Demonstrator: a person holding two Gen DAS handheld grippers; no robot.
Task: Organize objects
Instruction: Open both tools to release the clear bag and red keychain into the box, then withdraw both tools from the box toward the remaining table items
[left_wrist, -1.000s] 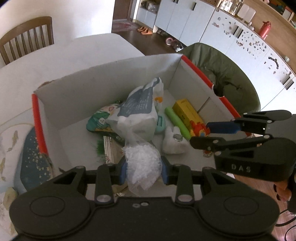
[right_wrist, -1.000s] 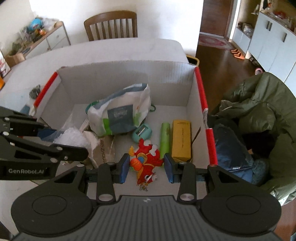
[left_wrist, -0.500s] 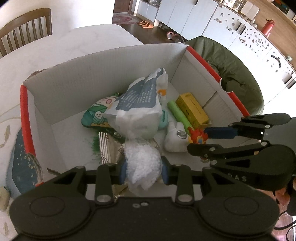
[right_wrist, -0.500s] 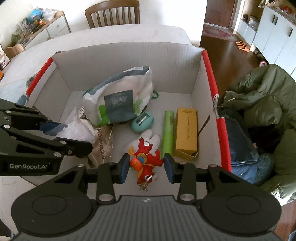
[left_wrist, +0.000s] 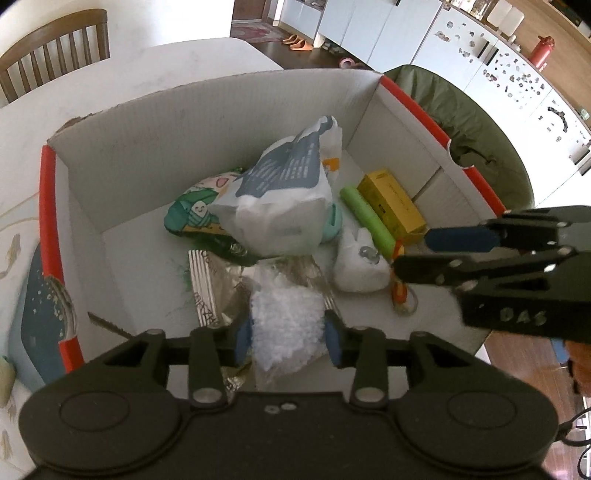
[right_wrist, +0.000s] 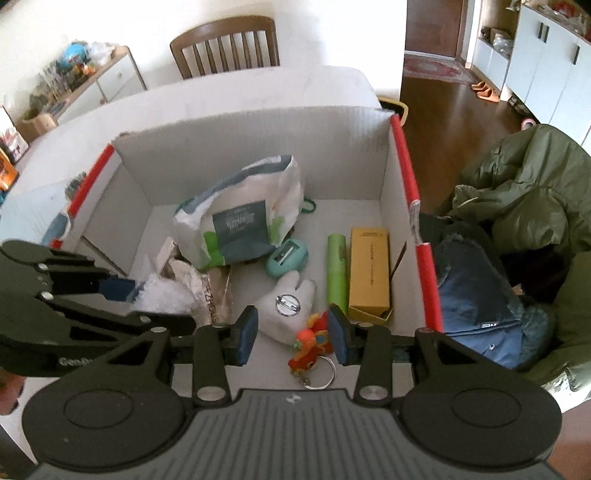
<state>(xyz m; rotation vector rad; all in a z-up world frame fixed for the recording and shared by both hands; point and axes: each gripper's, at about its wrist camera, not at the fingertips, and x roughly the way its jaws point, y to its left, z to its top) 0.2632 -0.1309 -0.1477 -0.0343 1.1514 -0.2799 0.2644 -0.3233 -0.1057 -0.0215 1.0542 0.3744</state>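
Left hand-held gripper (left_wrist: 288, 341) is clamped on a clear bag of white filling (left_wrist: 286, 325), held low over the box (left_wrist: 221, 122), evidently for deposit beside the foil packet (left_wrist: 210, 280). Right hand-held gripper (right_wrist: 291, 334) stands open; the red toy keychain (right_wrist: 310, 347) lies loose between its jaws on the box floor, apparently released. White plush (right_wrist: 286, 306), green tube (right_wrist: 337, 267) and yellow carton (right_wrist: 369, 273) lie alongside, grouped at the right wall. The box sits on the tabletop (right_wrist: 258, 88).

clear bag of white shreds (left_wrist: 284, 325) in box (left_wrist: 207, 122), red keychain toy (right_wrist: 312, 341) beside
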